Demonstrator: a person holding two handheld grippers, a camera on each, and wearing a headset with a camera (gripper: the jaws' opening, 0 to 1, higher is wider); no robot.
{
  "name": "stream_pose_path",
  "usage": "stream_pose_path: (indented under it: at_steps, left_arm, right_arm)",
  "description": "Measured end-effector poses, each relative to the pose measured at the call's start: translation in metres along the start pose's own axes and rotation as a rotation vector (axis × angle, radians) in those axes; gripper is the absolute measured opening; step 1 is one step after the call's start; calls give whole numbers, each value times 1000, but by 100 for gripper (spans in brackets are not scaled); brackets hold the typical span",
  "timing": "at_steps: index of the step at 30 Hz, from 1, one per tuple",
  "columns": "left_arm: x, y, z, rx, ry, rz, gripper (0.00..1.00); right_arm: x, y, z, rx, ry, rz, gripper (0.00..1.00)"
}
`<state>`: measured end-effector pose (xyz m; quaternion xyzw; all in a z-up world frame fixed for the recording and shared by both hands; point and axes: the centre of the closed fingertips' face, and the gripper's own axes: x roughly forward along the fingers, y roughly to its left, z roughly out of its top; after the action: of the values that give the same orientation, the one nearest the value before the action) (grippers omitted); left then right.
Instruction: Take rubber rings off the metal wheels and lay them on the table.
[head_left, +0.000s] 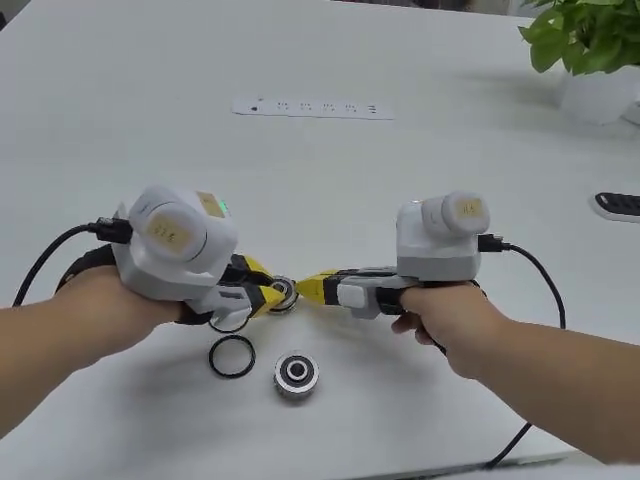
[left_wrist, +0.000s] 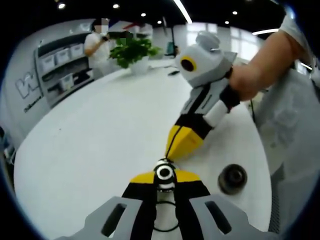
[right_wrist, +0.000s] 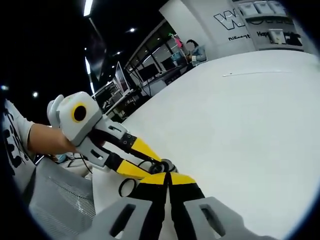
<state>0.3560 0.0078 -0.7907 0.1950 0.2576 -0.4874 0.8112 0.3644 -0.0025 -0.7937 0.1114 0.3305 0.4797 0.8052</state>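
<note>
Jaws of the left gripper (head_left: 262, 296) are narrow, clamped on a wheel (left_wrist: 164, 172). Its hub face is turned back toward that gripper's camera, axle roughly along the jaws. Jaws of the right gripper (head_left: 308, 288) are pressed together, tips at the wheel's far rim. Cannot tell if rubber is pinched there; the contact is too small. A dark loop (right_wrist: 127, 186) hangs under the left jaws, partly hidden. On the table (head_left: 330, 180), nearer the person than both grippers, a ring (head_left: 232, 356) lies flat and a second wheel (head_left: 296, 372) sits axle up.
</note>
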Motion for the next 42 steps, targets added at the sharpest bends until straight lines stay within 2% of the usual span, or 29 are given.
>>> stream_pose_path:
  at_steps: [8,17,19,20,21,22,27,34,42]
  left_arm:
    - [0,0,-1,4,7,3,12]
    - [0,-1,-2,8,8,1,12]
    - [0,-2,-2,8,6,-3,12]
    - [0,-2,-1,13,6,-1,12]
    - [0,-2,-1,12,6,-1,12]
    - [0,-2,-2,10,5,-1,12]
    - [-1,-2,-2,8,1,3,12]
    - [-1,-2,-1,-8,-21,6,13]
    - [-1,-5,0,-14,-21,-14,14]
  right_arm:
    - [2,8,0,-60,19,7,0]
    - [5,13,-2,-90,32,20,0]
    - [6,17,-1,-84,27,40,0]
    - [7,25,4,-71,-6,76,0]
    - [7,24,3,-60,6,69,0]
    - [8,22,4,-101,18,57,0]
    - [7,15,0,-96,24,37,0]
    - [6,14,0,-87,15,39,0]
    - [6,17,1,-78,12,47,0]
